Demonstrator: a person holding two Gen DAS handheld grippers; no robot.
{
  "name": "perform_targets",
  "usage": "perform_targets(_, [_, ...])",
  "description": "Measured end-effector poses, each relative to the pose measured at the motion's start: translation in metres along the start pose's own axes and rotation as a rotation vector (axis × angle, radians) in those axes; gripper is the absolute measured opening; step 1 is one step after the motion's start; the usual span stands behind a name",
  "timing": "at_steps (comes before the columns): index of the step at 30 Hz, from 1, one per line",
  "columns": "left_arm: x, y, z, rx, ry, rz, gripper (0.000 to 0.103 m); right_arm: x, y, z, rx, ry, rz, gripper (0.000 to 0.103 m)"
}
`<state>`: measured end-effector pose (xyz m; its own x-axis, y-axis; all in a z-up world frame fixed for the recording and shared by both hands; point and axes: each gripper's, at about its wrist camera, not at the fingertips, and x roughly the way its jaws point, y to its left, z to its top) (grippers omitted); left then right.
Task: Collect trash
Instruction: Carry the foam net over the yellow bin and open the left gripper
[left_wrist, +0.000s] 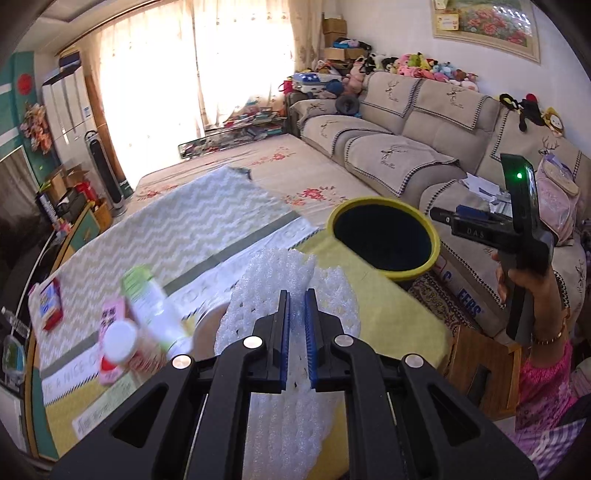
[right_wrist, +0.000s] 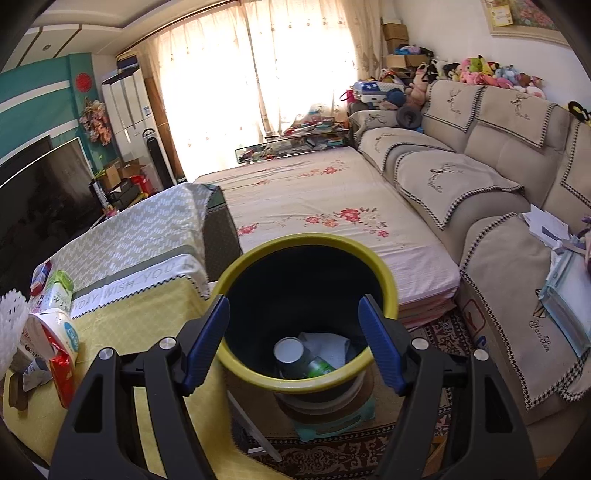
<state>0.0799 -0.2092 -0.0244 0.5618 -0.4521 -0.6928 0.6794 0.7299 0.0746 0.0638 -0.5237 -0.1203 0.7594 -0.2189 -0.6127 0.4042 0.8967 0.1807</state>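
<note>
A lived-in home living room is shown. Ahead and to the right of the tongs, a beige fabric sofa (right_wrist: 461, 173) with deer-embroidered covers is seen, topped by a row of colourful plush toys (right_wrist: 495, 75). A curtained bright window (right_wrist: 240, 85) and a dark flat television (right_wrist: 40, 192) are seen beyond and to the left.

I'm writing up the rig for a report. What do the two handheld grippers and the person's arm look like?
Both grippers, left gripper and right gripper, have black angular arms with silver rivets and ribbed blue pads. The right one's body bears a green light. The person wears a pink patterned sleeve and a thin bracelet.
</note>
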Motion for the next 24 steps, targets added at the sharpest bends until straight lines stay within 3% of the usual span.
perform_targets(7, [0.047,-0.036,0.062,0.043,-0.018,-0.081,0.009,-0.001,-0.041,-0.001,0.065,-0.004,-0.053,0.069])
perform_targets(13, [0.110,-0.076,0.105,0.065,0.020,-0.128,0.009,0.001,-0.068,-0.004,0.094,0.005,-0.076,0.069])
perform_targets(24, [0.216,-0.139,0.141,0.083,0.101,-0.163,0.012,0.008,-0.101,-0.009,0.138,0.024,-0.101,0.070])
